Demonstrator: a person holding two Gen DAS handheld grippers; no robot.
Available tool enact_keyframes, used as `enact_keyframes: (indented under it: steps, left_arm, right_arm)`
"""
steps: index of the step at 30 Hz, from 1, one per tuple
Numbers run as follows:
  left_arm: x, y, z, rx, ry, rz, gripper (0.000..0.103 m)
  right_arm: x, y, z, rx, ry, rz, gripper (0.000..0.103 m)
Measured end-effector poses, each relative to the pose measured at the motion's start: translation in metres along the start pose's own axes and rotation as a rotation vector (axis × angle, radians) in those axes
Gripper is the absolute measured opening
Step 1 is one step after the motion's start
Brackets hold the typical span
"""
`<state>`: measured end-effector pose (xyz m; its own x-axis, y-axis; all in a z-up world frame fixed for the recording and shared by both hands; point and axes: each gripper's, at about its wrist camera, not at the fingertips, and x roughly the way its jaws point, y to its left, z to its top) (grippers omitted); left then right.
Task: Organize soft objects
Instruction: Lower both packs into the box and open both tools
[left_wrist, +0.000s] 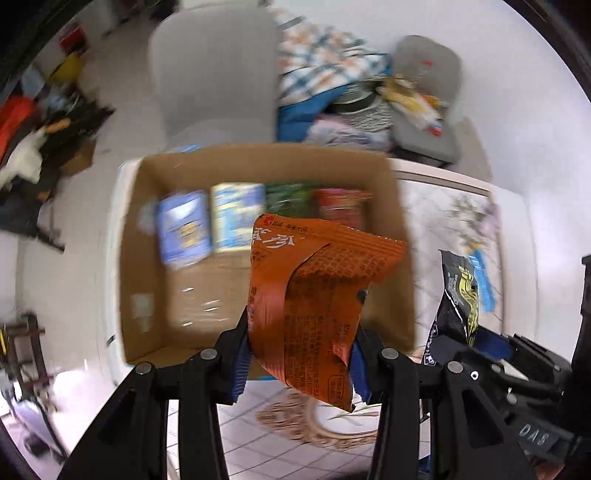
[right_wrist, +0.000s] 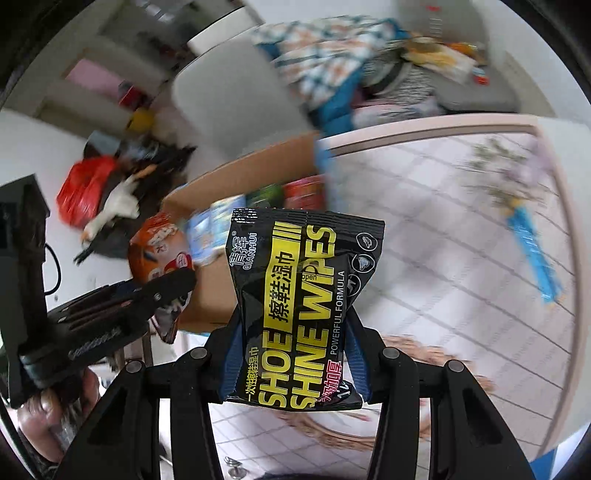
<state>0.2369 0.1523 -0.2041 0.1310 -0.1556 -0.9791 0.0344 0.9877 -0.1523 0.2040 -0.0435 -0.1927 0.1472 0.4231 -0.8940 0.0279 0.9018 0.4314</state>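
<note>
While each hand-held gripper is clamping its light, crinkly pack, the left hand-held gripper (left_wrist: 299, 365) is squeezing the orange packet (left_wrist: 314, 295) and the right hand-held gripper (right_wrist: 295, 354) the shoe shine wipes (right_wrist: 299, 306) mid-body, probably slippery.

Black wipes pack (right_wrist: 299, 306): "SHOE SHINE WIPES", "POWERFUL FORMULA", "open", brand "QIANHUI", plus Chinese print. Right gripper (left_wrist: 476, 347) body reads "DAS". Orange packet (left_wrist: 314, 299): Chinese print only, too small to read.
</note>
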Motion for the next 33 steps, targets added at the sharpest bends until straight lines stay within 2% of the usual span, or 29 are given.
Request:
enact_keyframes:
  steps: [2, 8, 13, 19, 21, 23, 25, 31, 32, 33]
  left_arm:
    - [0.012, 0.030, 0.002, -0.044, 0.039, 0.001, 0.041]
    - [0.051, 0.086, 0.012, -0.114, 0.151, 0.006, 0.041]
    - [0.071, 0.107, 0.016, -0.134, 0.204, 0.019, 0.041]
    - [0.086, 0.115, 0.021, -0.121, 0.253, 0.040, 0.043]
    - [0.086, 0.118, 0.021, -0.138, 0.256, 0.050, 0.044]
    - [0.085, 0.122, 0.020, -0.139, 0.253, 0.051, 0.044]
    - [0.081, 0.125, 0.018, -0.141, 0.247, 0.043, 0.054]
    - [0.065, 0.123, 0.012, -0.112, 0.195, 0.073, 0.056]
    - [0.062, 0.122, 0.010, -0.105, 0.186, 0.075, 0.062]
    - [0.061, 0.118, 0.011, -0.099, 0.179, 0.079, 0.077]
  right_arm:
    - [0.030, 0.029, 0.001, -0.016, 0.026, 0.012, 0.051]
    - [0.100, 0.077, 0.003, -0.030, 0.099, 0.015, 0.051]
    - [0.142, 0.095, 0.006, -0.056, 0.128, -0.018, 0.051]
    - [0.169, 0.108, 0.011, -0.079, 0.125, -0.062, 0.052]
    - [0.174, 0.110, 0.017, -0.079, 0.135, -0.055, 0.055]
    - [0.180, 0.108, 0.019, -0.074, 0.143, -0.054, 0.069]
    - [0.182, 0.107, 0.019, -0.077, 0.142, -0.067, 0.082]
    - [0.176, 0.102, 0.016, -0.083, 0.158, -0.113, 0.083]
    - [0.173, 0.101, 0.015, -0.092, 0.157, -0.129, 0.083]
    - [0.171, 0.101, 0.014, -0.102, 0.156, -0.161, 0.083]
